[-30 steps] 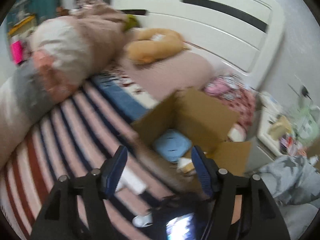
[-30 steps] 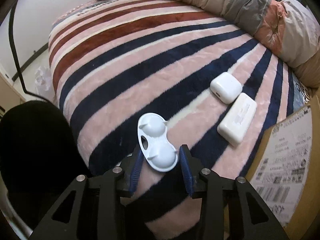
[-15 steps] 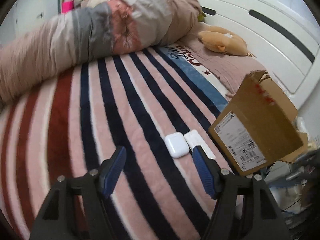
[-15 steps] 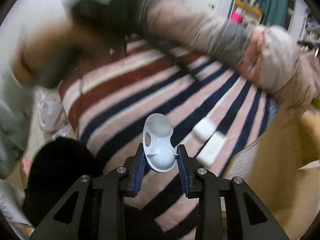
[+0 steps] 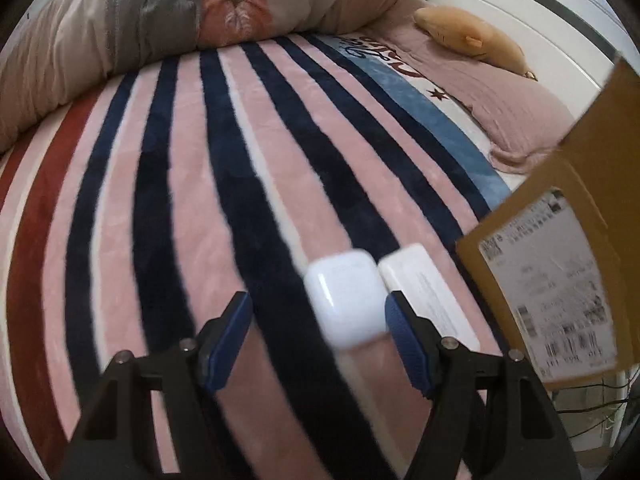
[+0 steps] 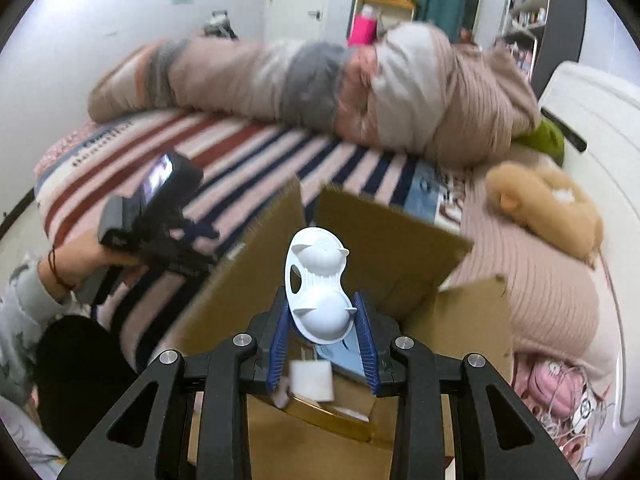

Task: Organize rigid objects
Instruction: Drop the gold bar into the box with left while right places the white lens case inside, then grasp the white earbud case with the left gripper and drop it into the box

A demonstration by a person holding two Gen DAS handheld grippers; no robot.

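Over the open cardboard box (image 6: 384, 240), the right gripper (image 6: 323, 332) pinches a light, stiff white plastic tray (image 6: 318, 284) by its lower lobe, while the left gripper (image 5: 318, 332) hangs wide open around a smooth, likely slippery white earbud case (image 5: 346, 296) on the striped blanket (image 5: 180, 184).

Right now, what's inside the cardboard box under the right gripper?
Inside the cardboard box: a light blue item, a small white block and a gold-edged item. The right gripper and its white plastic piece cover the rest.

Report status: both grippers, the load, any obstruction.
Right hand-held gripper shut on white tray, above open box. Left open around earbud case. Nothing blocking.
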